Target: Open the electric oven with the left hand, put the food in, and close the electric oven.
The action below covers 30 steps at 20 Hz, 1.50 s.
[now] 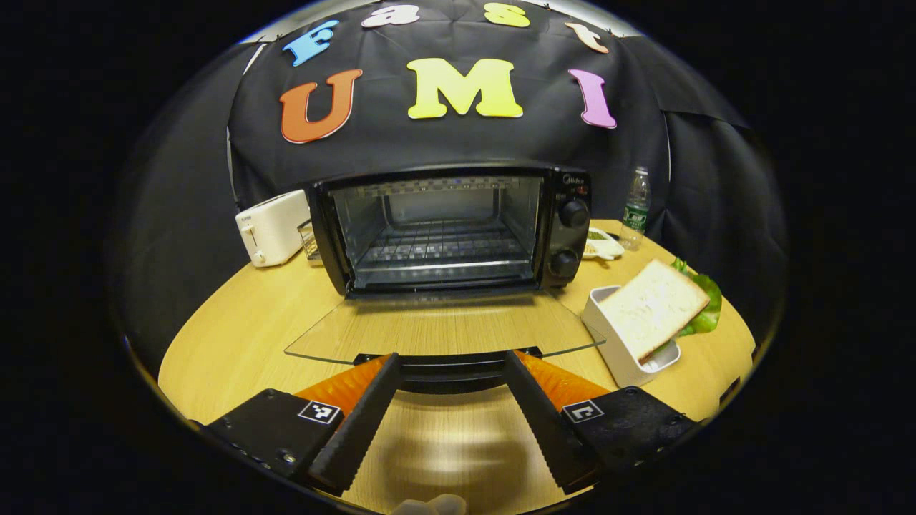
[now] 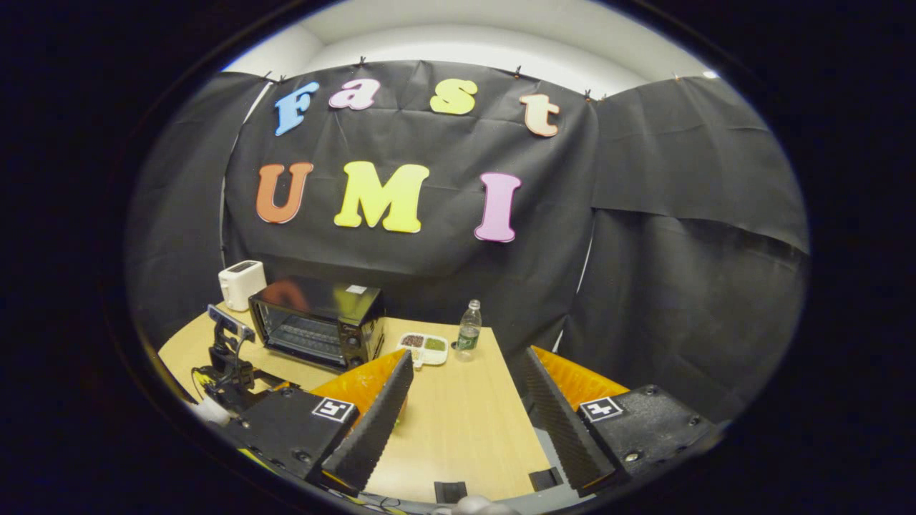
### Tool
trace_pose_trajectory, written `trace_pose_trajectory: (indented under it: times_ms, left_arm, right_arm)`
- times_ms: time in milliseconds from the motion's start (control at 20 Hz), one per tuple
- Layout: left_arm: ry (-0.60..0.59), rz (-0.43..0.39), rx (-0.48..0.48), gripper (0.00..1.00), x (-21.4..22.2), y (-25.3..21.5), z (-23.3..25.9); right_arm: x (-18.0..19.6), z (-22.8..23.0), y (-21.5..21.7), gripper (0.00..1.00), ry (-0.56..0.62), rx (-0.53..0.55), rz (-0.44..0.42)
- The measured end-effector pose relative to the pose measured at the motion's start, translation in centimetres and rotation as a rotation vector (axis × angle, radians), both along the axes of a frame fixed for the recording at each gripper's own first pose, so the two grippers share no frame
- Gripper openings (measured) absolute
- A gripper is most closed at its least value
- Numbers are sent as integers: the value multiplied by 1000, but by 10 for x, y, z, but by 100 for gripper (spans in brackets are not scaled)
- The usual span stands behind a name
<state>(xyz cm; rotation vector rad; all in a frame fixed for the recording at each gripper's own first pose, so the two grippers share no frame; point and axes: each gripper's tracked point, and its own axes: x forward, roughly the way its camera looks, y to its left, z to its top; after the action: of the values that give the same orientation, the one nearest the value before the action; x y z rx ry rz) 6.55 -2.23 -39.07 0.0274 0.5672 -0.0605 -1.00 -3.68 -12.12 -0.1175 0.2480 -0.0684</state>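
The black electric oven (image 1: 567,236) stands at the back of the wooden table with its glass door (image 1: 444,325) folded down flat and its wire rack bare. My left gripper (image 1: 451,361) is open, its fingertips at the door's black handle (image 1: 447,373), one near each end, not squeezing it. A slice of bread (image 1: 653,306) over lettuce leans in a white container (image 1: 608,336) to the right of the door. My right gripper (image 2: 465,357) is open with nothing between its fingers, high over the table's right side. The oven (image 2: 318,318) lies to its far left, with the left gripper (image 2: 225,357) in front of it.
A white toaster (image 1: 272,227) stands left of the oven. A water bottle (image 1: 635,207) and a divided dish (image 1: 601,244) sit to its right at the back. The table edge (image 2: 529,436) runs close under the right gripper.
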Motion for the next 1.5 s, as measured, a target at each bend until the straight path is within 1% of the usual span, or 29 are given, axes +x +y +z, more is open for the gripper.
trace_pose_trajectory:
  times_ms: [150, 250, 350, 400, 450, 500, 550, 600, 700, 800, 850, 900, 1000, 1050, 1100, 1300, 1400, 1500]
  left_arm:
    - [55, -5, 6, 96, -4, 1, -28]
    - [56, 1, 0, 96, -7, 2, -33]
    - [53, -9, 20, 98, -9, 1, -35]
    - [58, -1, 23, 98, -12, 2, -38]
    - [68, -2, 14, 98, -11, 3, -40]
    - [71, 6, 3, 95, -13, 1, -41]
    - [70, 11, -4, 97, -13, 4, -37]
    - [49, 20, -8, 96, -11, 8, -29]
    - [23, 24, 4, 96, -10, 14, -15]
    - [-3, 26, 7, 95, -13, 17, 2]
    - [-15, 26, 10, 95, -17, 18, 9]
    - [-24, 28, 16, 95, -21, 21, 18]
    - [-68, 24, 7, 96, -25, 22, 46]
    - [-94, 22, 1, 96, -29, 22, 64]
    - [-116, 20, -8, 96, -32, 23, 82]
    - [-240, 14, -28, 95, -42, 27, 159]
    - [-296, 10, -33, 96, -48, 31, 197]
    - [-357, 8, -29, 95, -59, 36, 232]
  right_arm:
    - [-1, -9, 3, 91, 22, -13, 8]
    - [-2, -18, 4, 91, 41, -23, 13]
    - [-2, -28, 5, 91, 63, -24, 16]
    - [-1, -31, 7, 94, 71, -20, 22]
    - [0, -33, 9, 100, 78, -17, 25]
    - [1, -33, 10, 96, 76, -12, 28]
    - [3, -31, 9, 96, 71, -8, 29]
    - [4, -30, 10, 100, 67, -5, 31]
    - [7, -24, 13, 100, 53, 1, 36]
    - [8, -16, 16, 100, 33, 5, 42]
    - [9, -11, 17, 96, 23, 2, 43]
    - [9, -8, 19, 100, 12, 3, 46]
    - [8, 2, 24, 100, -9, 12, 52]
    - [8, 7, 27, 100, -21, 16, 57]
    - [7, 11, 30, 96, -34, 19, 61]
    - [4, 19, 43, 96, -65, 35, 80]
    - [1, 15, 48, 96, -64, 36, 91]
    - [1, 1, 50, 96, -49, 35, 100]
